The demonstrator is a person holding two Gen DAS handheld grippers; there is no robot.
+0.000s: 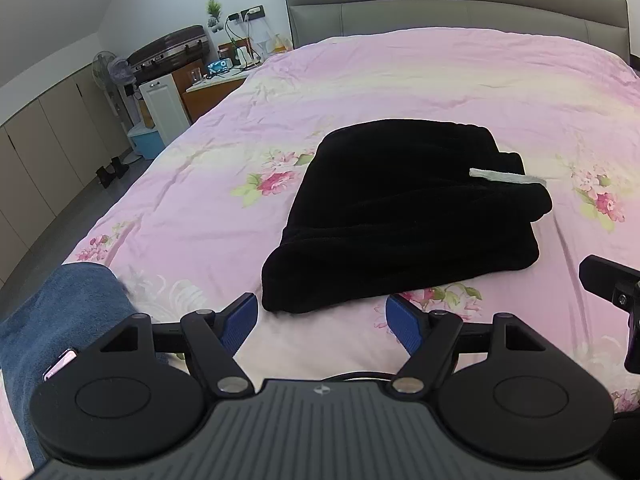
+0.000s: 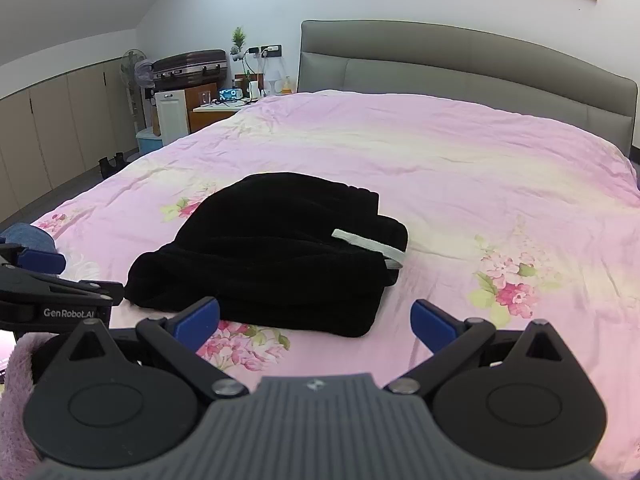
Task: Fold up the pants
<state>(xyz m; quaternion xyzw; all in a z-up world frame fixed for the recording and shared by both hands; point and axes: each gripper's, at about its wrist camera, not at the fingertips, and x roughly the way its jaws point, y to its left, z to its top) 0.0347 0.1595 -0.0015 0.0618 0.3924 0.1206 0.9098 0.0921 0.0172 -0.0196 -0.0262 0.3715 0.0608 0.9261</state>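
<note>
Black pants (image 1: 404, 208) lie folded into a compact, thick bundle on the bed (image 1: 440, 80), on the near half of the pink floral cover and well clear of the grey headboard (image 1: 460, 8). The fabric is plush and very dark, so individual layers are hard to tell apart; stacked edges show along the near side. The near-left corner is rounded and bulges outward. A gathered band, probably the waistband, shows along the far edge in the right wrist view. A pale grey-white strip (image 1: 508, 177) lies across the top of the bundle near its right end, and its tip hangs over the edge in the right wrist view. What the strip is, a label or a drawstring, cannot be told.

Left hand-held gripper (image 1: 322, 320): jaws spread wide, nothing between the blue pads (image 1: 240, 322). It hovers just short of the bundle's near edge, not touching.

Right hand-held gripper (image 2: 316, 324): jaws also spread wide and empty. The near-right corner of the pants lies just beyond its fingertips, apart from them.

A denim-covered leg (image 1: 60, 320) shows at the lower left of the left wrist view. A fluffy pink sleeve (image 2: 16, 400) sits at the left edge of the right wrist view.

Background: a nightstand (image 1: 216, 88) with clutter, a suitcase (image 1: 172, 46) and a fan (image 1: 105, 65) beside the bed.
</note>
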